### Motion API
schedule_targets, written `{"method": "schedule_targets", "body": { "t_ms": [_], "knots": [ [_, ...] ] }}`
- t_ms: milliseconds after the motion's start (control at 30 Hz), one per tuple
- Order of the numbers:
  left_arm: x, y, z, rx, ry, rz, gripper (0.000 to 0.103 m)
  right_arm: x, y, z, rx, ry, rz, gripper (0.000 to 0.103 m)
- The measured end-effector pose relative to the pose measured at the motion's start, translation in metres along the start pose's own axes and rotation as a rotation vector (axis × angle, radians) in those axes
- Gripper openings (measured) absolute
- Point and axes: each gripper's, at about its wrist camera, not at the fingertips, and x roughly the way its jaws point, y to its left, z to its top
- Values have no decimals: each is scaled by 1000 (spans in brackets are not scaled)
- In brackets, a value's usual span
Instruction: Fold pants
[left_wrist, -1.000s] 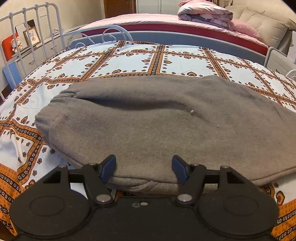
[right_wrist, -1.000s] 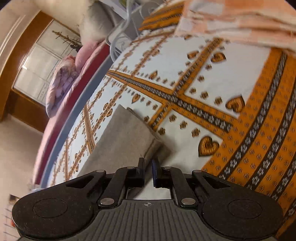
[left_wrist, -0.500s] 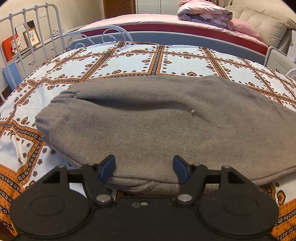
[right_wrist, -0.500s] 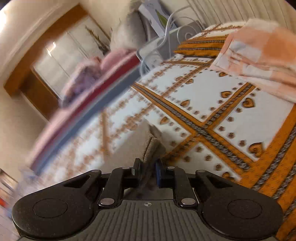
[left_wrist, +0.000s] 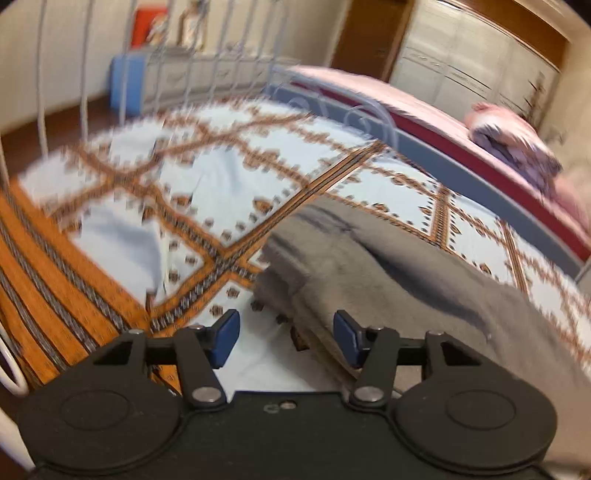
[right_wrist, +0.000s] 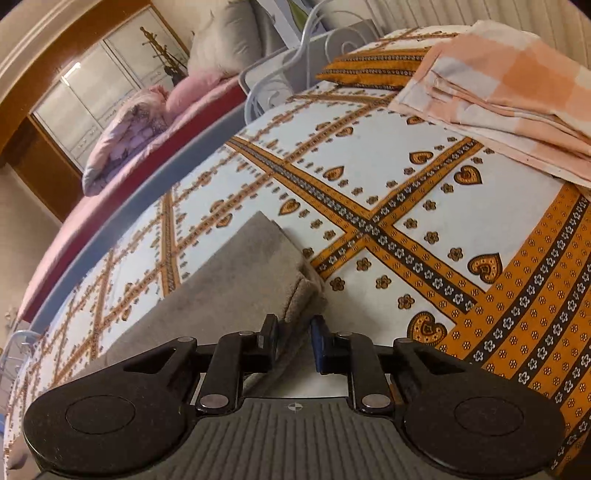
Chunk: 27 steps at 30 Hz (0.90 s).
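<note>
Pants (right_wrist: 236, 280) hem between right hand-held gripper (right_wrist: 293, 341) pads on bedspread (right_wrist: 424, 206)

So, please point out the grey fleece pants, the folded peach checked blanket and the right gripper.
grey fleece pants (right_wrist: 229, 280), right wrist view, flat top of the leg
folded peach checked blanket (right_wrist: 495, 85), right wrist view, upper layer
right gripper (right_wrist: 293, 338), right wrist view, between the fingertips
</note>
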Motion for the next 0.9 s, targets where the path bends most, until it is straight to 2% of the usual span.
{"method": "schedule_targets", "body": {
  "t_ms": [67,133,167,200,267,400,467,500,567,633,767,833,867,900],
  "knots": [
    [11,7,5,-56,12,-42,42,1,0,-1,14,7,-5,20],
    [21,9,11,-81,19,-66,34,3,-2,-1,21,13,-9,21],
    [27,9,14,-94,16,-91,23,3,-3,-2,24,18,-12,21],
    [32,8,15,-103,14,-112,17,4,-3,-3,24,24,-13,22],
    [39,6,18,-110,-4,-119,16,7,-4,-4,20,32,-23,22],
    [26,-3,20,-58,-116,-156,12,8,-6,-6,21,35,-20,23],
    [21,-9,23,-26,-153,-156,13,8,-5,-6,13,36,-22,23],
    [25,-12,22,6,-140,-122,13,8,-5,-7,11,36,-24,23],
    [49,-14,18,55,-17,-29,13,9,-5,-7,13,40,-23,23],
    [49,-11,12,61,-31,-37,15,10,-5,-7,12,41,-24,23],
    [38,-27,11,120,-49,15,21,9,-6,-7,26,44,-13,24],
    [32,-34,8,146,-46,24,25,8,-8,-7,34,43,-5,24],
    [29,-37,7,156,-44,31,30,7,-8,-6,36,42,-2,24],
    [24,-40,6,163,-51,32,43,6,-9,-6,34,41,0,24]
  ]
}}
